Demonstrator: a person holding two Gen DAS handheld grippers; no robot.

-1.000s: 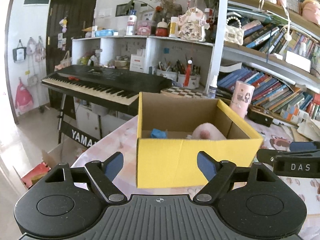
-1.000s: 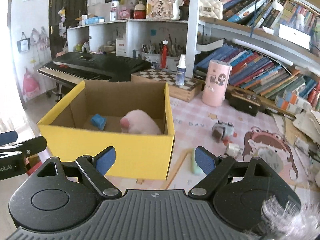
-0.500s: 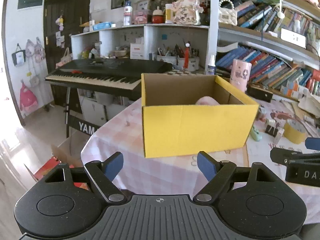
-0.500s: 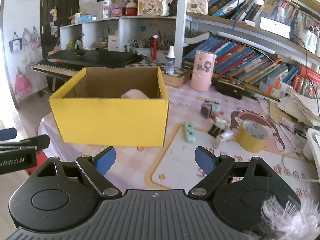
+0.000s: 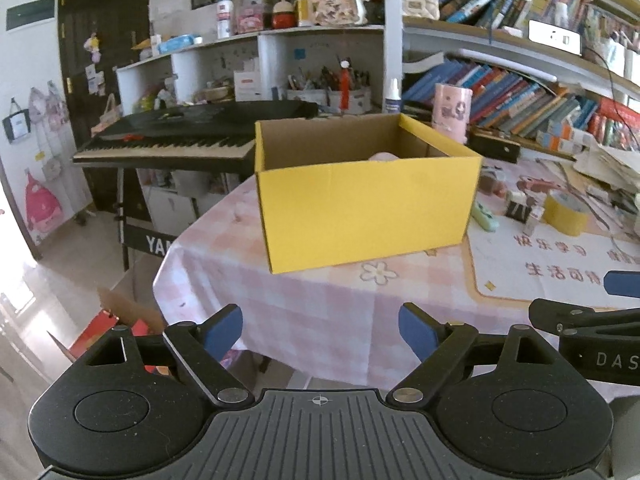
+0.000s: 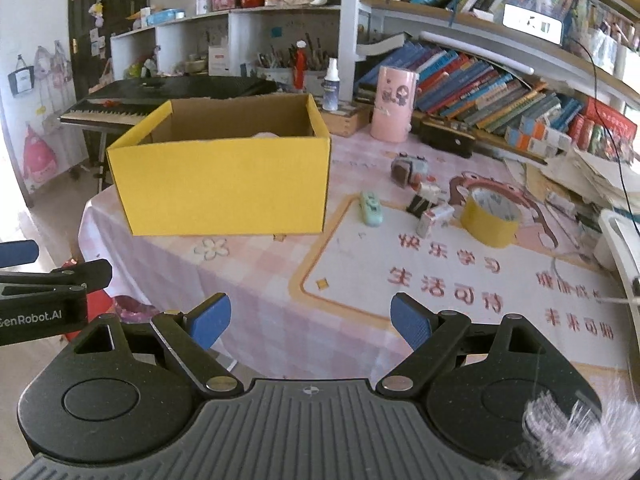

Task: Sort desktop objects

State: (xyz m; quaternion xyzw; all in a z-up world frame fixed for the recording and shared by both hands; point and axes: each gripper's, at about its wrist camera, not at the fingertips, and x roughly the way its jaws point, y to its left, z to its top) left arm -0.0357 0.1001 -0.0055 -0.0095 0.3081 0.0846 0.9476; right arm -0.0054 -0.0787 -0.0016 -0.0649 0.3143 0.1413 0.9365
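Observation:
An open yellow cardboard box (image 5: 368, 208) (image 6: 224, 184) stands on the pink checked tablecloth, and a pink soft thing (image 5: 384, 156) (image 6: 264, 135) peeks over its rim. To the right of the box lie a mint-green stapler-like item (image 6: 371, 208), a black clip (image 6: 420, 204), a small white box (image 6: 434, 216), a small toy (image 6: 408, 168) and a yellow tape roll (image 6: 490, 216). My left gripper (image 5: 320, 328) hangs over the near table edge, its jaws opening with nothing between them. My right gripper (image 6: 311, 318) is open and empty, well short of the objects.
A pink cylinder (image 6: 394, 104), a spray bottle (image 6: 330, 86) and rows of books (image 6: 480, 88) stand behind the table. A black keyboard (image 5: 192, 136) sits on a stand to the left. The table edge (image 5: 168, 272) drops to the floor at the left, with red items below.
Both grippers have drawn back from the box toward the near table edge. The box looks smaller and lower, its inside is mostly hidden, and more tablecloth shows.

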